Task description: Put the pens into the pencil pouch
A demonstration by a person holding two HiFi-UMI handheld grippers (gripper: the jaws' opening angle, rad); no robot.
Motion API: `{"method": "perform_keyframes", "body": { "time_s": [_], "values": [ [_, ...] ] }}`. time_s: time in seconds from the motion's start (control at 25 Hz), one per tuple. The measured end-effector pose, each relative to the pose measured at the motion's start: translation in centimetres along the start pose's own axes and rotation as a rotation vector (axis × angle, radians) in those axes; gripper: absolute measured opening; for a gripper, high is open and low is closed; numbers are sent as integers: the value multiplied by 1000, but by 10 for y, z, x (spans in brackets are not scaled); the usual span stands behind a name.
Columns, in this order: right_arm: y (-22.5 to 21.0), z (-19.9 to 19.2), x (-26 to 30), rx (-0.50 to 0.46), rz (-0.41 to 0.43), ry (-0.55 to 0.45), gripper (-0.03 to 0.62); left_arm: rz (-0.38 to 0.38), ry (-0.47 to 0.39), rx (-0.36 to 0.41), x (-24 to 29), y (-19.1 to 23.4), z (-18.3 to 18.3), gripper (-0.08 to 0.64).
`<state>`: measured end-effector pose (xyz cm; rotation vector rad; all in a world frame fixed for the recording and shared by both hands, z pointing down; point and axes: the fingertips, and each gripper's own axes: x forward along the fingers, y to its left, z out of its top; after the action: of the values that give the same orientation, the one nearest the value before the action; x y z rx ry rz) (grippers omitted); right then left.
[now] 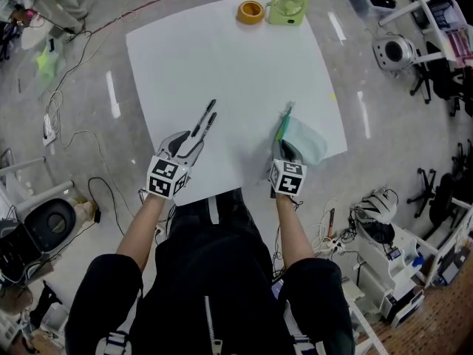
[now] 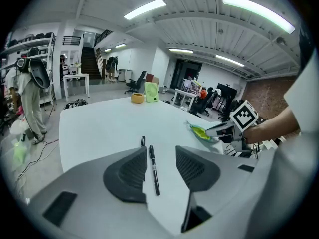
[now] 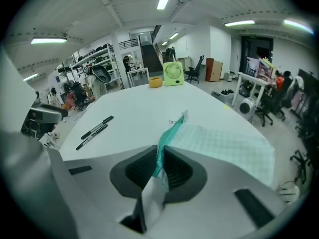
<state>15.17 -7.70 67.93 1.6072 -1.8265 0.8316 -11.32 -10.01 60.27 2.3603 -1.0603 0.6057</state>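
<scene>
Dark sleeves and two bare forearms fill the bottom of the head view, and each hand carries a tool over the near edge of the white counter (image 1: 222, 58). On the left side, the left hand-held gripper (image 1: 194, 137) points at two black pens (image 1: 204, 121), which lie side by side on the counter just past its tips. On the right side, the right hand-held gripper (image 1: 287, 151) holds the near end of the pale green pencil pouch (image 1: 307, 143), which rests flat near the right edge of the counter. An orange tape roll (image 1: 250, 11) and a small green fan (image 1: 287, 7) stand together at the far edge.

From the left gripper view, the jaws stand wide apart. One pen lies on the counter between them, and the pads do not touch it. The second pen is partly hidden behind the left jaw.

From the right gripper view, the jaws are narrow and clamp the teal zipper edge of the pouch. The checked fabric spreads away to the right. The mouth of the pouch seems a little open along the zipper, but this is hard to confirm. Both pens are well apart from the pouch, to the left.
</scene>
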Motion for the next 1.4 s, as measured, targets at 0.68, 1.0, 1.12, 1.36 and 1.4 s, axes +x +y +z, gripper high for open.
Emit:
{"method": "perform_keyframes", "body": {
  "time_s": [0.68,1.0,1.12,1.36,1.4],
  "values": [
    [7,9,-19,4,65,-55,52,-8,332,56,40,10,-96,147],
    [9,7,-21,9,73,-57,52,64,344,114,45,20,-108,61],
    [7,5,-23,13,72,-60,52,65,338,134,46,19,-107,55],
    [6,5,-23,12,71,-59,52,49,303,190,43,18,-96,51],
    [6,4,-24,12,70,-60,52,36,298,208,42,16,-93,51]
  ]
}}
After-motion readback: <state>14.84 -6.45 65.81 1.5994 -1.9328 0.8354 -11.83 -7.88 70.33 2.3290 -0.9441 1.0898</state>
